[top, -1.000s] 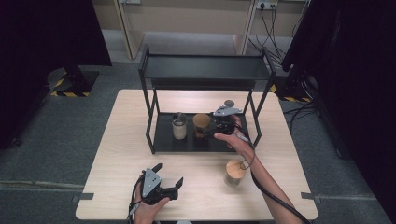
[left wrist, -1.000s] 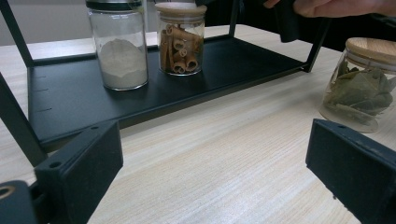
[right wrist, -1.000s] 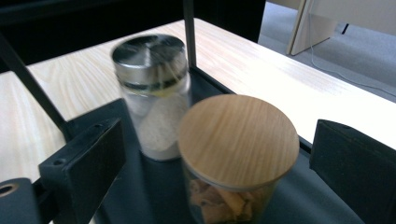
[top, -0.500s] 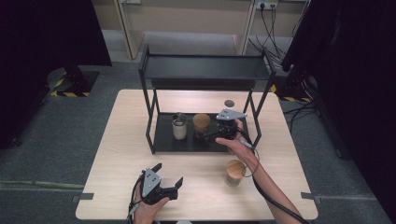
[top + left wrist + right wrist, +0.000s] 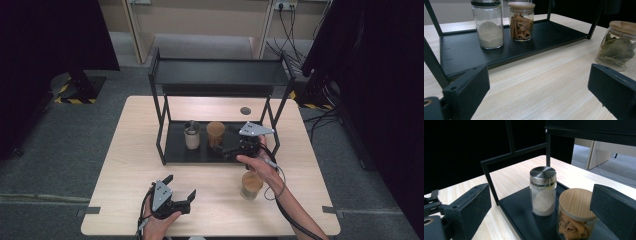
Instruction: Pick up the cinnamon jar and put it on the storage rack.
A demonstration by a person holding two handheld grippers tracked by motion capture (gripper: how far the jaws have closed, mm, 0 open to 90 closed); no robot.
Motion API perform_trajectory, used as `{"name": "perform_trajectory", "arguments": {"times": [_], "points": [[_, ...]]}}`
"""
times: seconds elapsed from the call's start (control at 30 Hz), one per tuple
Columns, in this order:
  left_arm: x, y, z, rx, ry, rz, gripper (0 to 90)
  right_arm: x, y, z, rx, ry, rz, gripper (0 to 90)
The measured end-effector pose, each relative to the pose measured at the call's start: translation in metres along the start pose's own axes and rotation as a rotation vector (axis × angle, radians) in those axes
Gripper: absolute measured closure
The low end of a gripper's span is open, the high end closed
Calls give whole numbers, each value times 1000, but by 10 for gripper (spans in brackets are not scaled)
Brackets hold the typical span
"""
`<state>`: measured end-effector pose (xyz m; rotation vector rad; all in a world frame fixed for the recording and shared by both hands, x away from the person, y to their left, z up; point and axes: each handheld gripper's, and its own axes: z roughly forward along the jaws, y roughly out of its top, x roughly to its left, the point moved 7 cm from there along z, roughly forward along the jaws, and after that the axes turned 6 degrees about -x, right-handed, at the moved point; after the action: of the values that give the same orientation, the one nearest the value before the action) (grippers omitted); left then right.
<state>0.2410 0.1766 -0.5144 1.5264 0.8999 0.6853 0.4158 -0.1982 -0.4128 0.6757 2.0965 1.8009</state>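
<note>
Just beyond the right gripper's (image 5: 227, 145) spread, empty fingers stands the cinnamon jar (image 5: 577, 213).

No readable text, label, brand, number or sign appears anywhere; the jars, the black rack, the wooden table and both grippers carry no legible markings.

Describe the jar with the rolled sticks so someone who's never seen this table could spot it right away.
Find the black metal rack on the wooden table. Two jars stand side by side on its bottom shelf. Take the cinnamon stick jar: its lid is flat wood, while the powder jar beside it has a metal cap.
</note>
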Motion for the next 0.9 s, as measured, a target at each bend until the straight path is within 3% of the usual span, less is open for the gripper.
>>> {"name": "perform_trajectory", "arguments": {"times": [0.9], "points": [[0, 0, -1, -3, 1, 0, 31, 37, -22, -40, -69, 33, 15, 33]]}}
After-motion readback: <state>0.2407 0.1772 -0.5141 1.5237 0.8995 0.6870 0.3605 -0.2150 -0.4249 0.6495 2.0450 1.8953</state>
